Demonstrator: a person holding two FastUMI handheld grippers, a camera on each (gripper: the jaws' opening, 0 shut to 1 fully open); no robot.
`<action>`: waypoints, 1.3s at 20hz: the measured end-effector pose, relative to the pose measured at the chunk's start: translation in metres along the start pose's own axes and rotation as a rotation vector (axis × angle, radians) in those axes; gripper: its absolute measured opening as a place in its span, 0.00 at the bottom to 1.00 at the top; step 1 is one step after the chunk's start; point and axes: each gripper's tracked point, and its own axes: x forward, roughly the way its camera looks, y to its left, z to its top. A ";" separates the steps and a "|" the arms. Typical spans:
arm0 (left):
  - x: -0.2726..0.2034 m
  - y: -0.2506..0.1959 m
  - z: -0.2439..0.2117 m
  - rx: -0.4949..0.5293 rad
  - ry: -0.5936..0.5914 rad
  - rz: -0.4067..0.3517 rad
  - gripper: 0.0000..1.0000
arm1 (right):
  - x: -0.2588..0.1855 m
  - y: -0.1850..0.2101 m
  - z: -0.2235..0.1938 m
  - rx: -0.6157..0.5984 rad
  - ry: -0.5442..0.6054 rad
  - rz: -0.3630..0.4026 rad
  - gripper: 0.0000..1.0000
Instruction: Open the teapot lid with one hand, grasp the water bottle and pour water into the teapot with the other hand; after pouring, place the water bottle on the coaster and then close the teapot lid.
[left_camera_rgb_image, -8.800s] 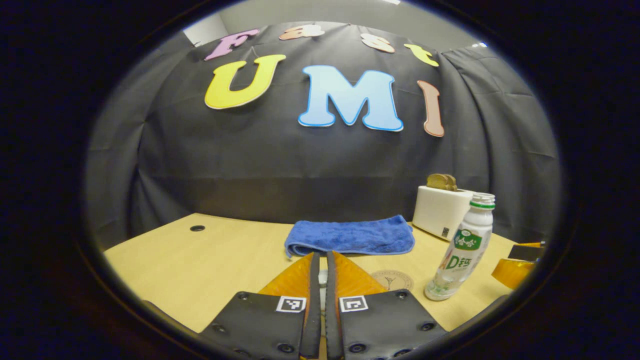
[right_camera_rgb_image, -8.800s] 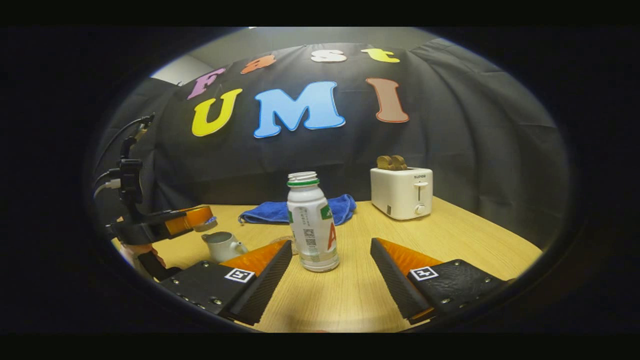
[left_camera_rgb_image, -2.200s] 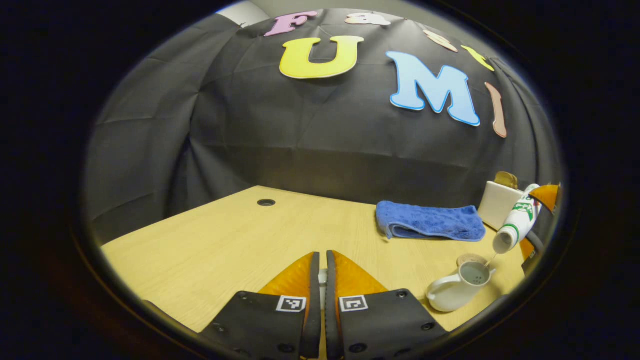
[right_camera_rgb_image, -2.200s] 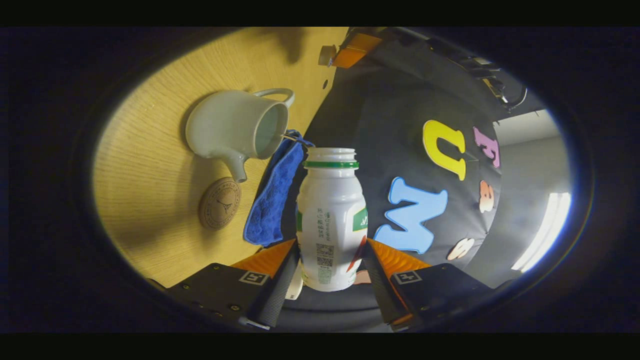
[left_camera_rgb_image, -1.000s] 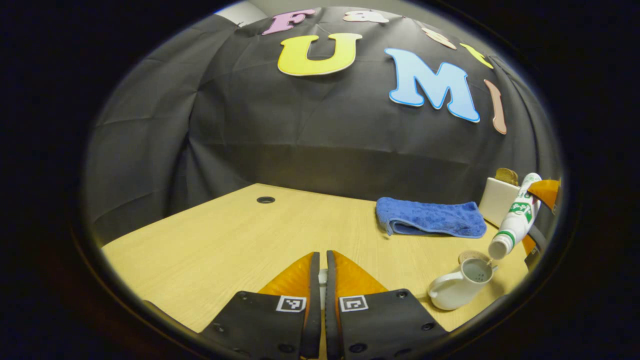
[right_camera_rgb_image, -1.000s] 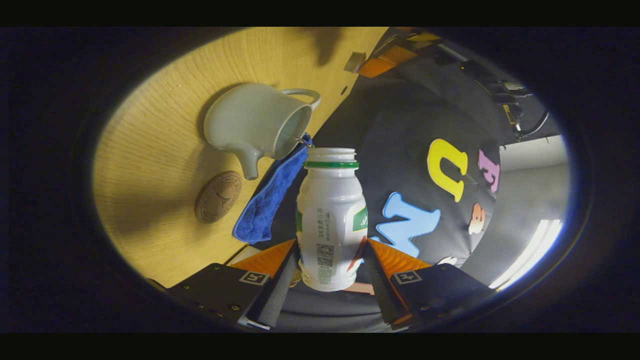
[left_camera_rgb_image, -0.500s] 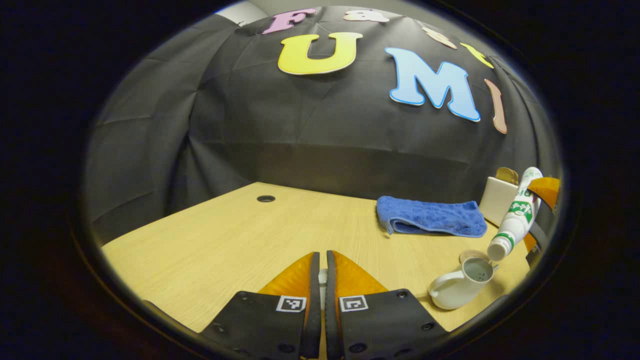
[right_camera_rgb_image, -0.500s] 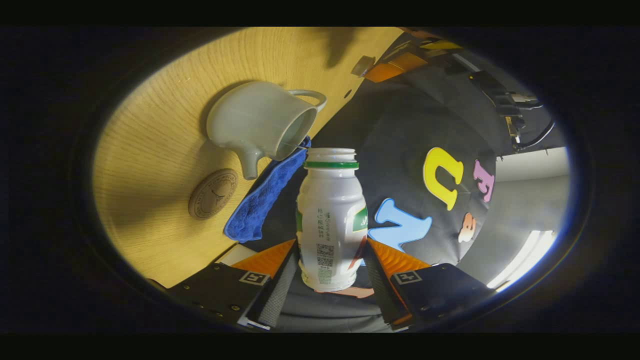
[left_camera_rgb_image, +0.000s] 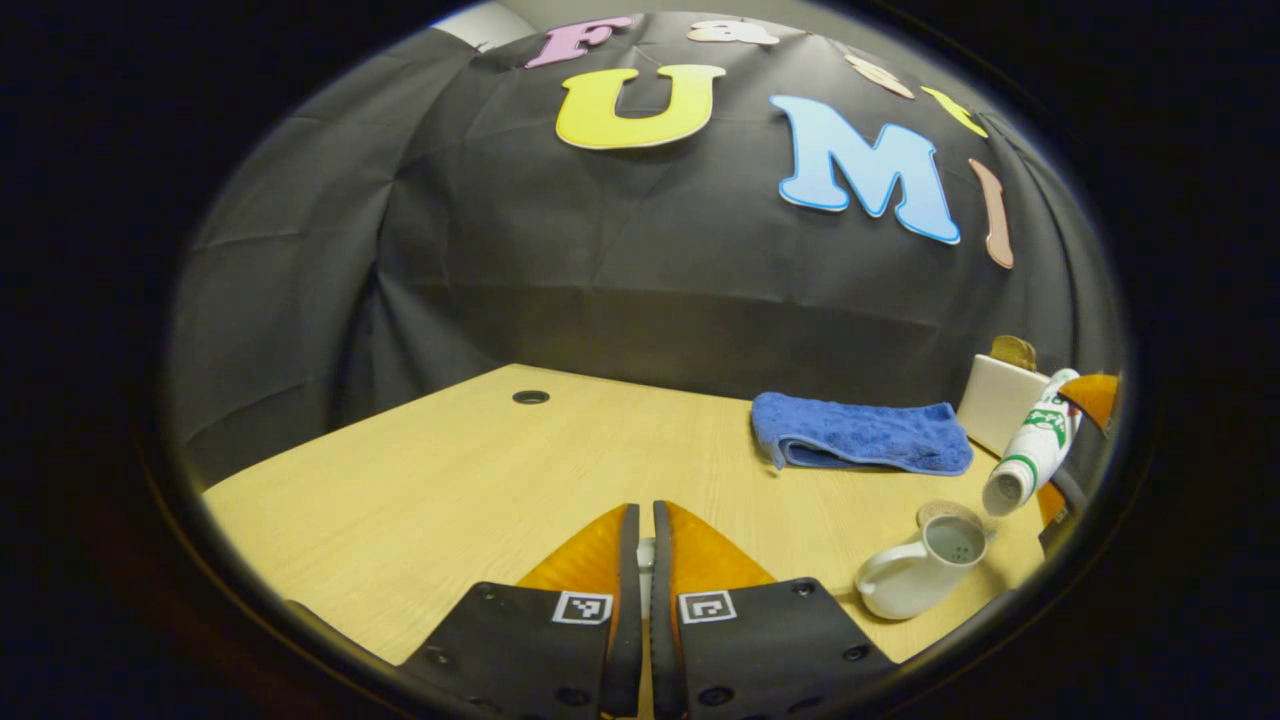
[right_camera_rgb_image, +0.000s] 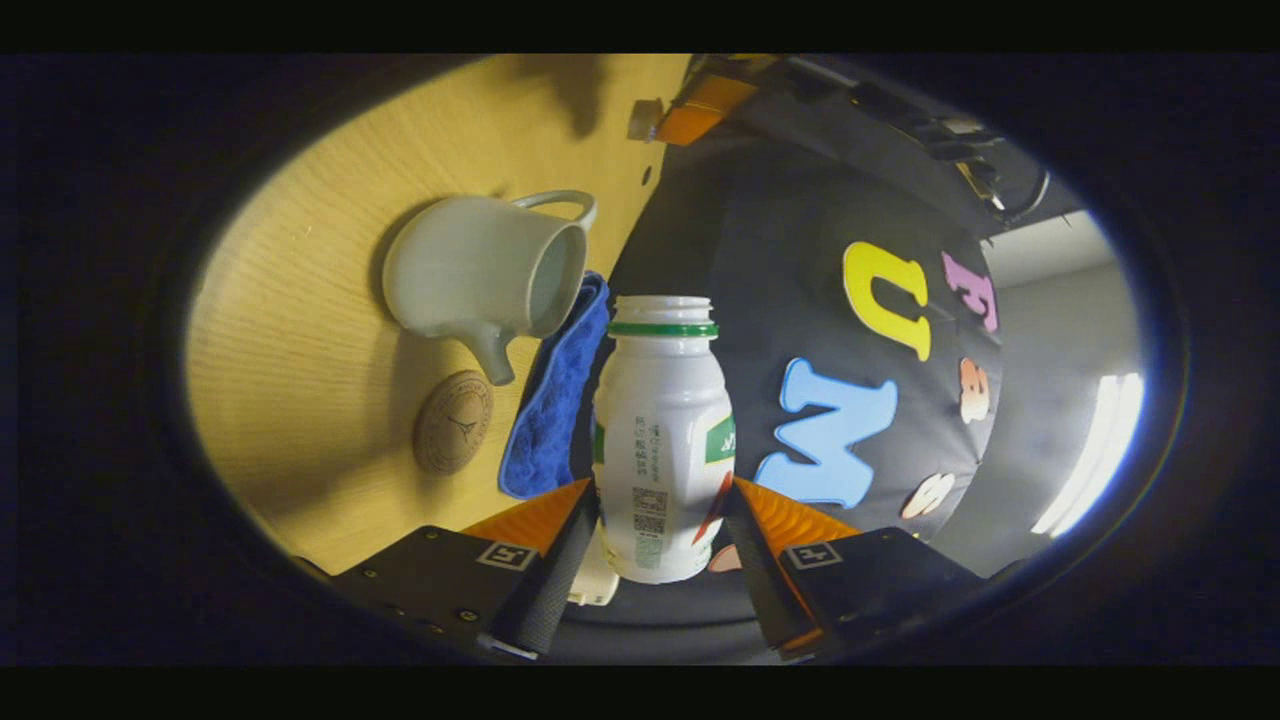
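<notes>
In the left gripper view the water bottle (left_camera_rgb_image: 1031, 441) at the right edge of the frame is tipped mouth-down over the teapot (left_camera_rgb_image: 922, 568), but it sits a little flatter than half a second ago, its mouth slightly higher off the pot's opening, and no stream can be made out between them now. In the right gripper view the whole scene has rolled back a touch too. That suggests the pour is ending, so the next step would be righting the bottle and carrying it to the coaster (right_camera_rgb_image: 453, 421).

The right gripper (right_camera_rgb_image: 662, 535) has both fingers pressed on the lower body of the bottle, at the lower centre of its view. The teapot lies at the upper left there, open-topped, with the coaster just below its spout and a blue cloth (right_camera_rgb_image: 555, 395) beside it.

The left gripper (left_camera_rgb_image: 641, 585) has its fingers almost together at the bottom centre of its view, with something pale glimpsed in the narrow slit; in the right gripper view it shows at the top centre holding a small pale piece, probably the lid (right_camera_rgb_image: 645, 119).

Inside the teapot a greyish water surface shows. How much is left in the opaque bottle cannot be told.
</notes>
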 end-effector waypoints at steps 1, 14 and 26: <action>0.000 -0.001 0.000 -0.005 -0.001 -0.006 0.11 | -0.002 0.006 -0.001 0.085 0.011 0.025 0.75; 0.001 -0.006 0.000 0.012 -0.006 -0.058 0.14 | -0.012 0.030 -0.010 0.881 0.140 0.104 0.75; -0.014 -0.071 0.014 0.030 -0.059 -0.233 0.14 | -0.016 0.038 -0.025 1.276 0.186 0.084 0.75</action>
